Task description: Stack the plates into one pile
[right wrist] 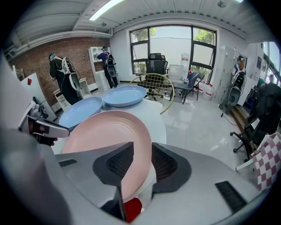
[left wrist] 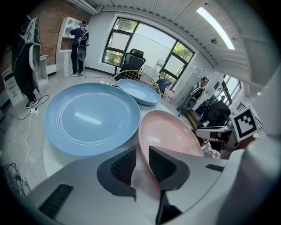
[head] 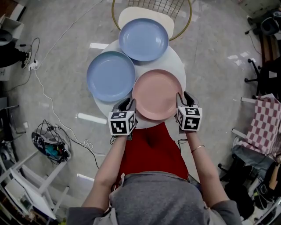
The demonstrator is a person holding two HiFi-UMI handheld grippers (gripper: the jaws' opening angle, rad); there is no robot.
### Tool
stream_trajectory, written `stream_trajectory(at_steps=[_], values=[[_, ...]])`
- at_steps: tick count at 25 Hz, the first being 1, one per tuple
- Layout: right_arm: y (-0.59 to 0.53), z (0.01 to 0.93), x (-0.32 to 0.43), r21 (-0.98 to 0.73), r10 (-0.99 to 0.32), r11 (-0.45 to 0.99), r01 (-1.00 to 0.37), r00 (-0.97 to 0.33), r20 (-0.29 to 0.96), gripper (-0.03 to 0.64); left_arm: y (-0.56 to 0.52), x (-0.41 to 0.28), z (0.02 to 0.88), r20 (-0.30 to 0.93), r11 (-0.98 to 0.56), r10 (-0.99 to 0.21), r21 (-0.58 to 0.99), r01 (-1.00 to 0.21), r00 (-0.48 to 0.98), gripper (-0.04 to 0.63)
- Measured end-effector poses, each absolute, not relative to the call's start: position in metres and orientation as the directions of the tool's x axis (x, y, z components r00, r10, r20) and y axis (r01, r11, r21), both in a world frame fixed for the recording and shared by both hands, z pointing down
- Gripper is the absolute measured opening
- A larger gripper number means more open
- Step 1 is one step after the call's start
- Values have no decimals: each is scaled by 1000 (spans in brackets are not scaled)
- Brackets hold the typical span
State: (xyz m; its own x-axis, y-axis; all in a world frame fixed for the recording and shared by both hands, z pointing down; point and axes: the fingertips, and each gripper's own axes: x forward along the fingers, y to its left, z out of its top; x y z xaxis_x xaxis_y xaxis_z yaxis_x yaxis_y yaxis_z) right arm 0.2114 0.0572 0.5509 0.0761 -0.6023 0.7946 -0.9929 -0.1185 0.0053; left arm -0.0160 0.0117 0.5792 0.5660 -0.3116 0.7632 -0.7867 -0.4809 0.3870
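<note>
The pink plate lay flat on the round white bench, just beside the nearer blue plate. The left gripper and right gripper flanked the pink plate's near rim, their fingers apart and straddling the edge without pinching it. The likely destination, that blue plate, lay on the pink plate's left-gripper side.

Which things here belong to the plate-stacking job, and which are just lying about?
Job:
pink plate
left blue plate
far blue plate
round white table

Lying about:
wire-back chair
floor cables
checked cloth
</note>
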Motion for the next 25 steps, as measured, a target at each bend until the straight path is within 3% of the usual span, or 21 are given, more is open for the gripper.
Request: stream_trajectory(at_steps=[14,22,25], values=[[61,586,221,-107,-518,-84,-991,-49,854,156,16,0,596,798,-408,-261,419,-811,544,106],[61,601,227,-100,-464,-53,-994,-64,883,153,15,6,602,814,-380,-262,406,-831,518,87],[60,602,228,-99,-459,-53,-994,-63,886,112,14,6,604,818,-367,-267,402,-839,509,71]])
